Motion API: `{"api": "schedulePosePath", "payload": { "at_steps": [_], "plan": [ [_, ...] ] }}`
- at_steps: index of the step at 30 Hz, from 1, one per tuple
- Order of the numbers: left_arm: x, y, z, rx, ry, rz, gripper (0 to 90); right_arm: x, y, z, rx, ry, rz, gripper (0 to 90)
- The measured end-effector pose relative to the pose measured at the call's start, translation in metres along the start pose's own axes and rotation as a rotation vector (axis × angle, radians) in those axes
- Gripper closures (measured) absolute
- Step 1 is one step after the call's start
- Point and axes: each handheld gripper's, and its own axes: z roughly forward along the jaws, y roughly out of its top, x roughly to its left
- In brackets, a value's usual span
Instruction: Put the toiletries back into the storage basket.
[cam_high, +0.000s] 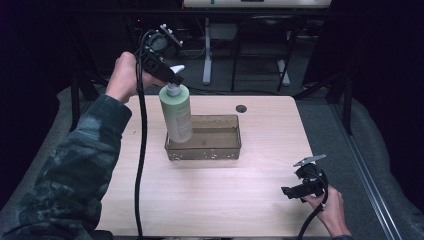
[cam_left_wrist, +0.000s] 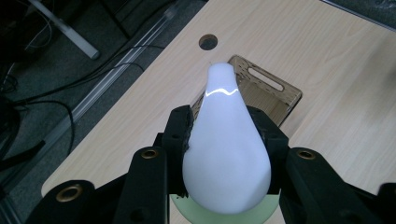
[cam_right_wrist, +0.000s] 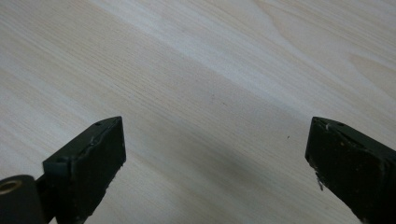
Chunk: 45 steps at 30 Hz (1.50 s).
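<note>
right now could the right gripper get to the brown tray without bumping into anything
Probably yes. The right gripper sits open at the table's near right corner, and only bare wood lies between it and the tray. The bottle, held by the left gripper, stands at the tray's far left end, off that path.

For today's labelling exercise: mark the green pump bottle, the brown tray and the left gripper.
green pump bottle (cam_high: 176, 114), high view, on its body.
brown tray (cam_high: 220, 151), high view, on its near wall.
left gripper (cam_left_wrist: 226, 140), left gripper view, between the fingertips clamping the white pump head.

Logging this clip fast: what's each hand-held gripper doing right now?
Left hand-held gripper: shut on the white pump head of the green lotion bottle.
Right hand-held gripper: open, empty, above the table.
</note>
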Motion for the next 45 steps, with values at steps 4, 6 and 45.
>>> {"api": "schedulePosePath", "payload": {
  "at_steps": [4, 6, 45],
  "plan": [
    [0.002, 0.001, 0.004, 0.001, 0.003, -0.011, 64.2, 0.000, 0.000, 0.000, -0.001, 0.006, 0.006, 4.5],
    [0.002, 0.002, 0.005, 0.003, 0.007, -0.007, 64.2, 0.000, 0.000, 0.000, 0.000, 0.005, 0.005, 4.5],
    [0.010, -0.005, 0.051, -0.002, -0.005, -0.047, 64.2, 0.002, -0.001, -0.001, -0.005, 0.008, 0.012, 4.5]
  ]
}}
